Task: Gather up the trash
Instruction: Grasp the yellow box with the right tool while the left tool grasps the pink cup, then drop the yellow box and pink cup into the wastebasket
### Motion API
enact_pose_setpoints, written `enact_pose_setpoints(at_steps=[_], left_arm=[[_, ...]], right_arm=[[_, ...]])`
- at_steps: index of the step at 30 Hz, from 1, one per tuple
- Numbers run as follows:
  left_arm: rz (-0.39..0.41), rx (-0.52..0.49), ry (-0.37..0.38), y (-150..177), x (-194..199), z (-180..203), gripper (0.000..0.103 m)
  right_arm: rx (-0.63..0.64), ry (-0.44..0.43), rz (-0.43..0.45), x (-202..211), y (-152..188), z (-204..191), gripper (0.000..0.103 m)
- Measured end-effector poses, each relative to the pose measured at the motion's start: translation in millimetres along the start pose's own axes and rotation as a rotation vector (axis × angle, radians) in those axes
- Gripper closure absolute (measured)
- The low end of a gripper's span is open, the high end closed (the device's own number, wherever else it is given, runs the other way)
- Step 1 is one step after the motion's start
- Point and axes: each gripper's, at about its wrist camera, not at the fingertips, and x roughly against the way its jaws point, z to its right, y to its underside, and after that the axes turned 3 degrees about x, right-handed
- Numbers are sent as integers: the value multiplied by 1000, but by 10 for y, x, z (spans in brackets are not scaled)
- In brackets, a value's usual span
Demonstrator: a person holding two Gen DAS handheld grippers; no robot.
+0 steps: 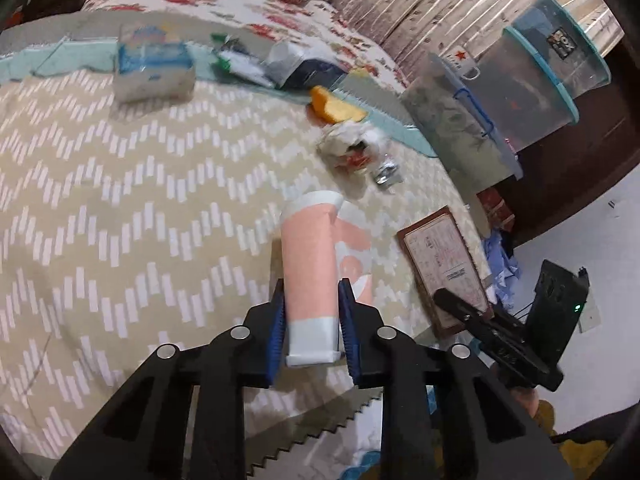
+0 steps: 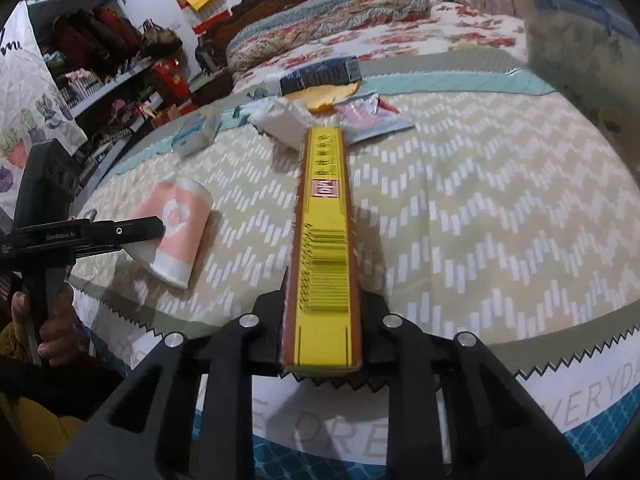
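1. Left tongs (image 1: 312,320) clenched on the base end of a pink paper cup (image 1: 312,264), blue pads pressed to both sides; cup flattened and lying on its side on the chevron bedspread (image 1: 120,208) near the bed's front edge.
2. Likely very light, thin-walled, already crushed: soft under pressure, so a low grip near the stiffer bottom ring seems sound; a squeeze mid-wall would probably just fold it further.
3. Right tongs (image 2: 322,320) clenched on the near end of a long yellow carton (image 2: 324,216), brown-edged, held edge-up above the bedspread.
4. Carton probably light and fairly stiff cardboard, yet long: held at one end, far end prone to droop or swing; glossy faces possibly slippery.
5. More trash farther back on the bed: crumpled wrapper (image 1: 348,148), orange scrap (image 1: 336,106), small tissue pack (image 1: 154,68). Soft, light, best pinched at the bulk.
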Motion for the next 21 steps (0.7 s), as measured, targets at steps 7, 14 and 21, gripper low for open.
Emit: enact_pose_setpoints(at_steps=[7, 14, 21], left_arm=[[20, -50, 88, -159, 54, 332, 81], [-53, -204, 117, -347, -451, 987, 80], [-145, -345, 176, -724, -1193, 1877, 80]], right_arm=[[-20, 62, 117, 275, -56, 135, 77], [-107, 105, 115, 345, 40, 544, 77], [-226, 188, 206, 721, 35, 1178, 77]])
